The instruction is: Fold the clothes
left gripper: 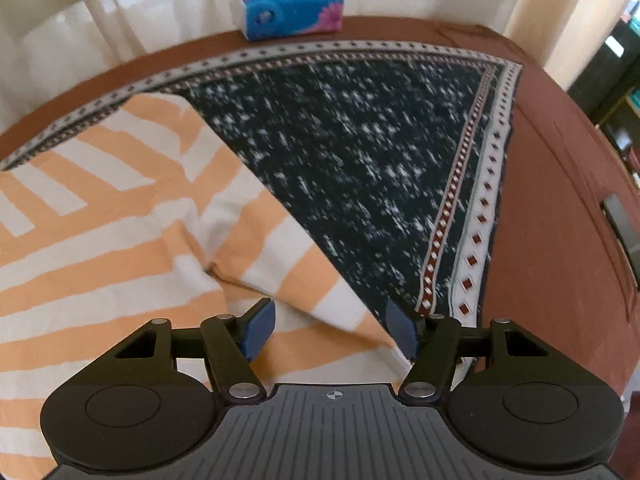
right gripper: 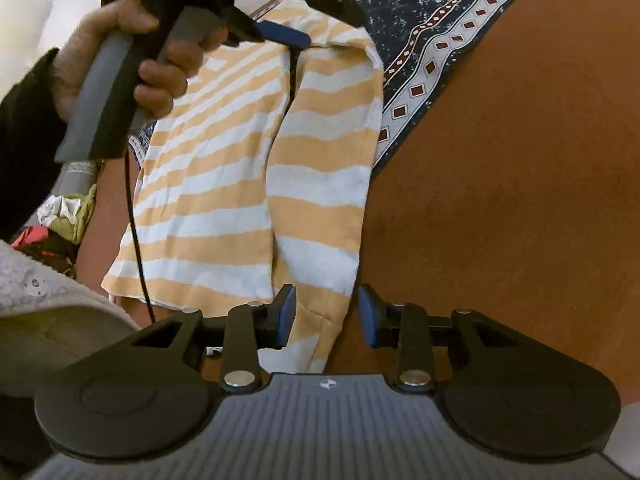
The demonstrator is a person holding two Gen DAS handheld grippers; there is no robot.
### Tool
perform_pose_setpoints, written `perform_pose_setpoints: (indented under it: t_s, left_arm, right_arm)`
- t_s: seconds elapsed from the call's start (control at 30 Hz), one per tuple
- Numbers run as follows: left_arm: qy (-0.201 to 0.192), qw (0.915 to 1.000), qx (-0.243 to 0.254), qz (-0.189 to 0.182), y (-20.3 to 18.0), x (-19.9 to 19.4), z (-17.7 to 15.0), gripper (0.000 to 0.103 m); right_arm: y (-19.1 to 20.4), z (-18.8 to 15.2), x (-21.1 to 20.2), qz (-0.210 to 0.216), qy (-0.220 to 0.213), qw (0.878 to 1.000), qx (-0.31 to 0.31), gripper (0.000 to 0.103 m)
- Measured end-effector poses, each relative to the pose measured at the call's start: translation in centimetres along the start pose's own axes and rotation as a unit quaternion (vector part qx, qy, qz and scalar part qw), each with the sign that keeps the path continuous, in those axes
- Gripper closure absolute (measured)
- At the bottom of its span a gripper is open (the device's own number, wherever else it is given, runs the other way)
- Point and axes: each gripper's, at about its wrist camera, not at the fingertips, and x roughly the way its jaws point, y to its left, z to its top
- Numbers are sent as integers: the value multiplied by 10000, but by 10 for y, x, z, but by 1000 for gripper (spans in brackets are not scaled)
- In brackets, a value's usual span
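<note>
Probably light, limp, quick to crease: orange-and-white striped shirt [right gripper: 248, 184], best pinched at near hem corners, left gripper [left gripper: 330, 330] and right gripper [right gripper: 327, 314] jaws apart, empty.

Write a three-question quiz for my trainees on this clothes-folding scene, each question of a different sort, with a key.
1. True or false: the striped garment lies partly on the patterned cloth.
2. What stands at the far edge of the brown surface in the left wrist view? A. a blue tissue pack B. a red mug C. a book
3. Fill in: in the right wrist view, the right gripper has its jaws apart over the garment's ____ edge.

Key:
1. True.
2. A.
3. Near; the pads do not press the fabric. The left gripper is likewise open above the garment.
</note>
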Motion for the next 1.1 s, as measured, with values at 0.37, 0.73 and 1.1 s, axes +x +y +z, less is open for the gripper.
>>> perform_pose_setpoints:
  t_s: [0.37,0.73,1.1]
  left_arm:
    - [-123,9995,-208,-196,3,-6,9,103]
    - [-1065,9883,-699,-834,23,-79,39,103]
    - [313,9984,237,-414,-4,-9,-31,67]
  right_arm:
    - [-2,3,8,-45,-106,9999,84,97]
    - [2,69,-131,-1928,-2011,9532,-1174,98]
    - [-26,2,-71,-2928,-367,9246,-2409,91]
